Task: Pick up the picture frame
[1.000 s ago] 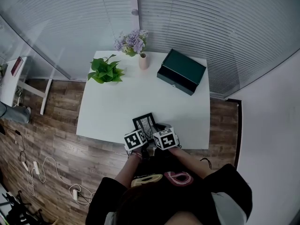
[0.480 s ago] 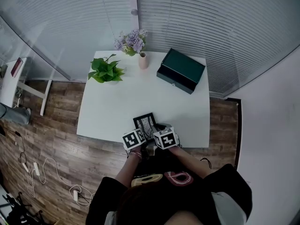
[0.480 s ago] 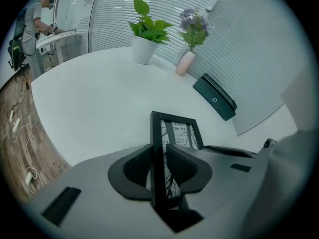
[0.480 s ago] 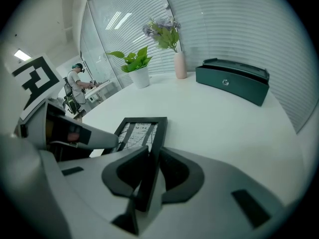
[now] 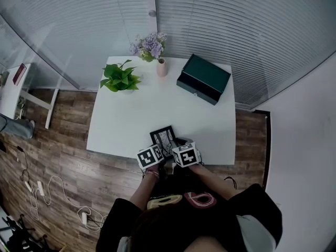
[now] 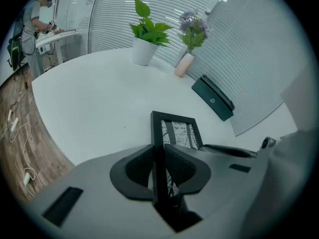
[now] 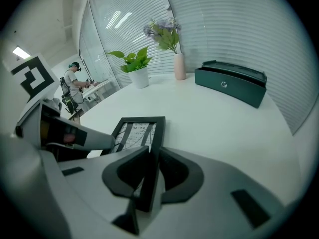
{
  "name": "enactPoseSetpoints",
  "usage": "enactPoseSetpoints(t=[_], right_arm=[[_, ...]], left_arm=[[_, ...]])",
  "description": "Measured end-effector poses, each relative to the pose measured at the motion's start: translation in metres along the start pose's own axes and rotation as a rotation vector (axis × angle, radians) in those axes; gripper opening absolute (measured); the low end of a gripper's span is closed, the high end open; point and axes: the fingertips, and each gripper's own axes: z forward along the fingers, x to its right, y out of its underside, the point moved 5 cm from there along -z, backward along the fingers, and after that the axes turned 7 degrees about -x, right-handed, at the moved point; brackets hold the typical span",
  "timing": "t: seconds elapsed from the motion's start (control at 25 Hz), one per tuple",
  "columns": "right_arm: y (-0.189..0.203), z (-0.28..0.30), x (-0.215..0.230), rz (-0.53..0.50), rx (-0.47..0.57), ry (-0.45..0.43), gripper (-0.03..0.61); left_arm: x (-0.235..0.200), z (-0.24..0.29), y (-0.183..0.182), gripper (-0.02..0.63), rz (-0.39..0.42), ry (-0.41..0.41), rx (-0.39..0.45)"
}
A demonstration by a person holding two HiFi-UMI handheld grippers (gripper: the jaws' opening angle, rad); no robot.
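Observation:
A black picture frame (image 5: 163, 137) with a black-and-white print lies on the white table (image 5: 131, 119), close to its front edge. My left gripper (image 5: 158, 147) straddles the frame's left rail. In the left gripper view that rail (image 6: 158, 133) runs between the pads of the left gripper (image 6: 159, 168); the jaws are closing and both pads touch it. My right gripper (image 5: 176, 144) is on the opposite rail. In the right gripper view the frame (image 7: 137, 133) stands edge-on in the right gripper (image 7: 149, 171), whose jaws are closing with the pads against it.
At the table's far side stand a potted green plant (image 5: 118, 79), a pink vase of purple flowers (image 5: 161, 67) and a dark green box (image 5: 203, 79). Wooden floor with cables lies to the left. A person (image 6: 39, 11) works at a desk in the background.

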Motion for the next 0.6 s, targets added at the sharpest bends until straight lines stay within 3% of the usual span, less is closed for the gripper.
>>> enactPoseSetpoints(t=[0.6], right_arm=[[-0.028, -0.024, -0.005, -0.031, 0.123, 0.053, 0.074]], left_arm=[[0.014, -0.027, -0.025, 0.081, 0.085, 0.034, 0.125]])
